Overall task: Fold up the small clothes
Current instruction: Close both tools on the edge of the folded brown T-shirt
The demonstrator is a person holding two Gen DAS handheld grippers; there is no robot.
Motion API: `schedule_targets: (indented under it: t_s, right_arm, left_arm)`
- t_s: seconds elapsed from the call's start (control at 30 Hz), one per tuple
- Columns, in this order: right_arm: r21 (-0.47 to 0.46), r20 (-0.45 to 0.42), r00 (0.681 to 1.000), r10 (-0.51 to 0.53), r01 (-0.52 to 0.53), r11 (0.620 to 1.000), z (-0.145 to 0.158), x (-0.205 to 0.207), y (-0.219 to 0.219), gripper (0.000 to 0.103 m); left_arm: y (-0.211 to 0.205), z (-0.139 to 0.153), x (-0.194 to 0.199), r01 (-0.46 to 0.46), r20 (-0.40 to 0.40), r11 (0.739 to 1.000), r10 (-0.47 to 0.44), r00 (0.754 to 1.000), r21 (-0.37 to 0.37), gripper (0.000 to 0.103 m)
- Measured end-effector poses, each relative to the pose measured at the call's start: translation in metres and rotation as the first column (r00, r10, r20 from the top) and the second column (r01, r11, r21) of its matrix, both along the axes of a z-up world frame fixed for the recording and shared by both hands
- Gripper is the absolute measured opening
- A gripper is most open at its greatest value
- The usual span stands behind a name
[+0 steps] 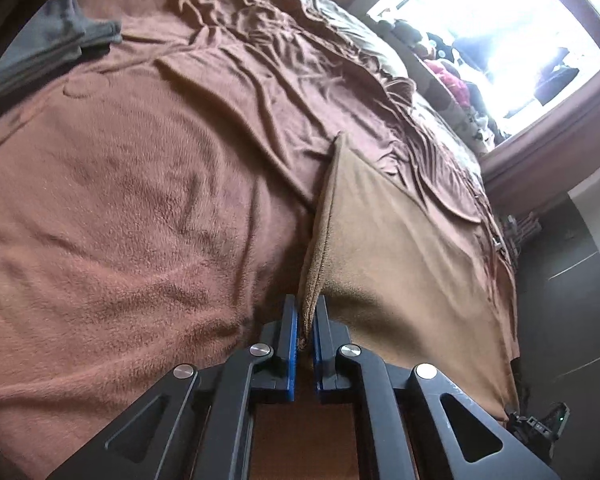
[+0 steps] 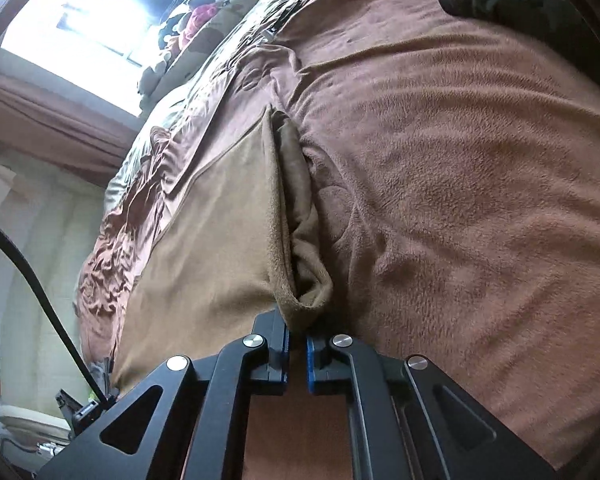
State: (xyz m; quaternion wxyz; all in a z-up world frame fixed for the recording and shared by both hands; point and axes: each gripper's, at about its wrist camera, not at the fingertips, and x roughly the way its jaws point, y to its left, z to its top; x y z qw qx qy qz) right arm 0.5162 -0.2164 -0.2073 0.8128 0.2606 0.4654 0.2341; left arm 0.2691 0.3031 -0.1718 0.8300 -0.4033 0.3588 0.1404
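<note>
Only the left wrist view shows what seems a grey garment (image 1: 56, 40).

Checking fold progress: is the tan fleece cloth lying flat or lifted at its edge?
Lifted at its near edge. The tan fleece cloth rises from the brown blanket into both shut grippers, left and right.

No readable text, no labels — no numbers, no signs
</note>
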Motion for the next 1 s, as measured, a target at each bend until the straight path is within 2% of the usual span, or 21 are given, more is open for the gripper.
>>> schedule_targets:
  t_s: [0.53, 0.77, 0.9, 1.0]
  right_arm:
    - [-0.022, -0.007, 0.999, 0.034, -0.034, 0.999, 0.017, -0.046, -0.033, 0.001]
    - [-0.051, -0.024, 0.999, 0.042, -0.044, 0.998, 0.015, -0.062, -0.041, 0.001]
    - [-0.126, -0.047, 0.998, 0.045, -0.051, 0.991, 0.008, -0.060, -0.034, 0.003]
    - [-0.213, -0.043, 0.998, 0.053, -0.061, 0.975, 0.012, -0.060, -0.025, 0.011]
  left_arm:
    - [-0.021, 0.007, -0.075, -0.004, 0.028, 0.999, 0.005, 1.000, -0.040, 0.006]
    - [-0.032, 0.003, -0.101, 0.002, 0.018, 1.000, -0.002, 1.000, -0.028, 0.006]
    - [-0.029, -0.016, -0.103, 0.010, 0.000, 0.996, -0.010, 1.000, -0.083, 0.007]
    - [-0.028, -0.027, -0.107, 0.004, -0.007, 0.991, -0.005, 1.000, -0.130, 0.009]
